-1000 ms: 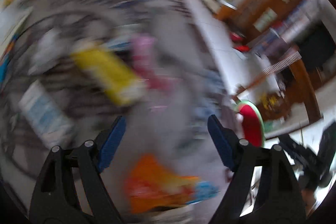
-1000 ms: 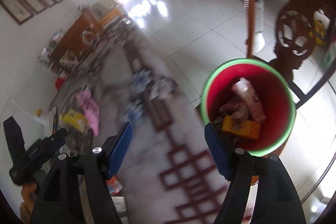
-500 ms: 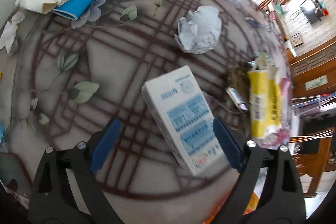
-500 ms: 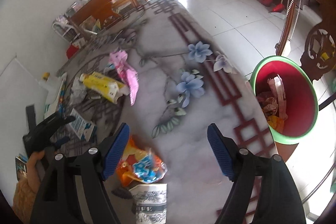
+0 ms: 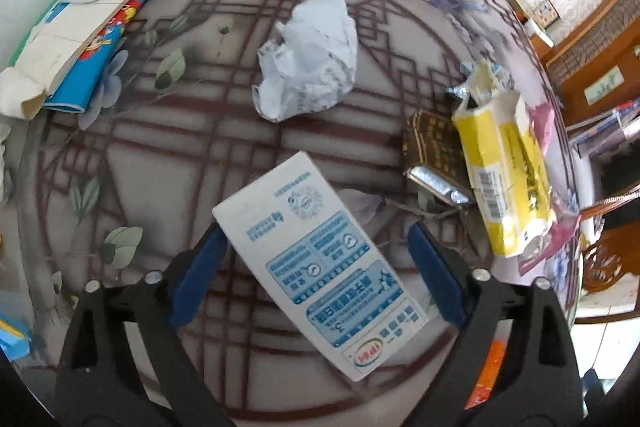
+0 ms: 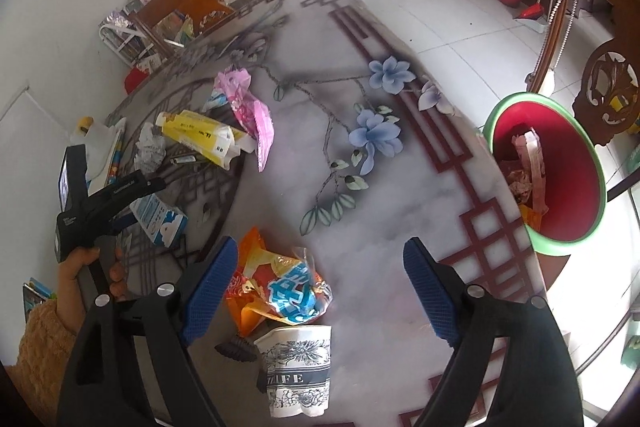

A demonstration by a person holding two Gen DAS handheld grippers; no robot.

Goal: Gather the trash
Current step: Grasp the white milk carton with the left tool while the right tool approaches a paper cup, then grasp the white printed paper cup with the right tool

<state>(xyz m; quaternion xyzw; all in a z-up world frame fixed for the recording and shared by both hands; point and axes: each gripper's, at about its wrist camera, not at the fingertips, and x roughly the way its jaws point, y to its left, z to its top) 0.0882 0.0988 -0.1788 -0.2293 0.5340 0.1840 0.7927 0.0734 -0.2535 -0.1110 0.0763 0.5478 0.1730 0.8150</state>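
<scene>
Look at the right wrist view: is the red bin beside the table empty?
No. The red bin with the green rim already holds several crumpled wrappers, lying against its inner wall.

Left tongs (image 5: pixel 316 259) now nearer milk carton (image 5: pixel 320 283).
</scene>
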